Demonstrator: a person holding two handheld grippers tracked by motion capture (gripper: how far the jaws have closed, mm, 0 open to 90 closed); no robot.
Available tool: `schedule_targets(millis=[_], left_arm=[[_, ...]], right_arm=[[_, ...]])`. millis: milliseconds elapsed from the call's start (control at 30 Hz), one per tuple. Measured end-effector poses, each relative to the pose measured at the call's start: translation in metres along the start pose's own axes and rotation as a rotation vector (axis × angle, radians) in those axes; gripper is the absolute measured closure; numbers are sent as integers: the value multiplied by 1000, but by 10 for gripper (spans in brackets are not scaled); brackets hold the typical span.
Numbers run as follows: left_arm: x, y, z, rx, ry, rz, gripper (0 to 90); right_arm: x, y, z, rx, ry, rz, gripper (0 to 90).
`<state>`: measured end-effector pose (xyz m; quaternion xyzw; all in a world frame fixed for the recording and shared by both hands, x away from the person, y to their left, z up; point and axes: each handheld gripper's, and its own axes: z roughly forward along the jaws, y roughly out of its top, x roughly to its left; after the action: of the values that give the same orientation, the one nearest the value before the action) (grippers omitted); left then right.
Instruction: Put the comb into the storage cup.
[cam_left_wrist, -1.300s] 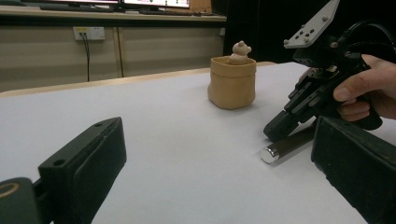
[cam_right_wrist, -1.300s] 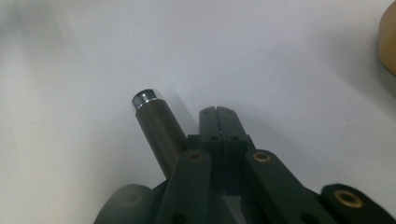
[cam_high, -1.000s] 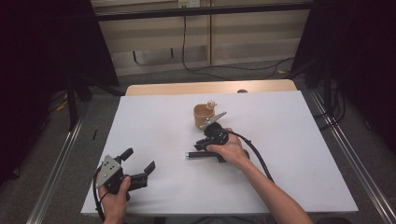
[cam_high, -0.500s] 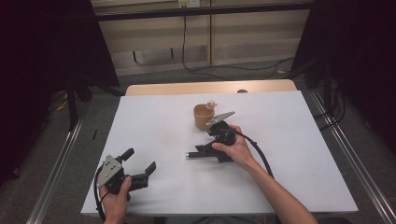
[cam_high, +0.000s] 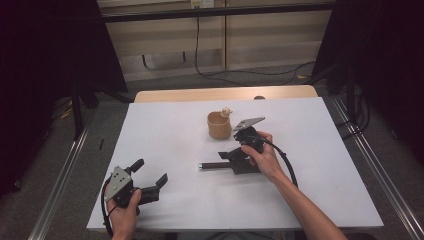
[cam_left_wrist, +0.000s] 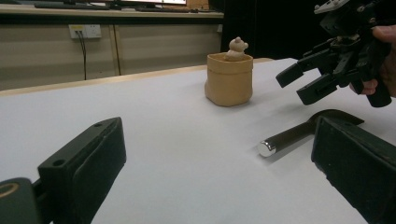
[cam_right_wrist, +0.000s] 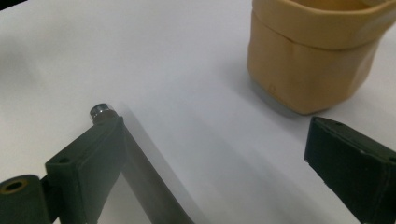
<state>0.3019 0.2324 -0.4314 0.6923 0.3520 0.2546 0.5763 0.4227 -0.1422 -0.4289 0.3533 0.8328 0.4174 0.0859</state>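
Since 1 second ago the right gripper (cam_high: 231, 156) has lifted a little off the dark tool (cam_high: 220, 165) and drifted toward the person's right, and its jaws have just been opening; nothing sits between them now. That tool, 1 piece with a dark body and a silver-tipped handle (cam_left_wrist: 268, 147), lies flat on the white table (cam_high: 165, 130), the handle pointing to the left in the high view.

Nearest the person, the left gripper (cam_high: 149, 176) rests low near the front-left part of the table with its 2 jaws spread wide and empty, well apart from the tool. Farther in, the right gripper hangs just above the tool, its 2 jaws spread. Beyond it stands 1 tan cup (cam_high: 219, 125), upright, near the tool but not touching it. 1 small pale figure (cam_left_wrist: 237, 47) pokes above the cup's rim.
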Motion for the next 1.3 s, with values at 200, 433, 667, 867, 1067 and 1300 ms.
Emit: schedule_targets(millis=[200,433,667,867,1067,1300], left_arm=[[-1,0,1,0,-5,-5,33],[0,0,1,1,-4,-2,33],[0,0,1,1,-4,-2,33],[0,0,1,2,-3,-4,33],[0,0,1,-3,-1,-5,33],[0,0,1,0,-7,0,33]], right_arm=[[-8,-1,-8,-2,-26,-15,77],[-7,-6,-15,53,79,-17,17],[-4,-4,-13,121,183,-92,45],[-5,-3,-3,198,240,-98,65],[-6,1,2,222,254,-113,93],[-4,6,10,281,259,-175,211]])
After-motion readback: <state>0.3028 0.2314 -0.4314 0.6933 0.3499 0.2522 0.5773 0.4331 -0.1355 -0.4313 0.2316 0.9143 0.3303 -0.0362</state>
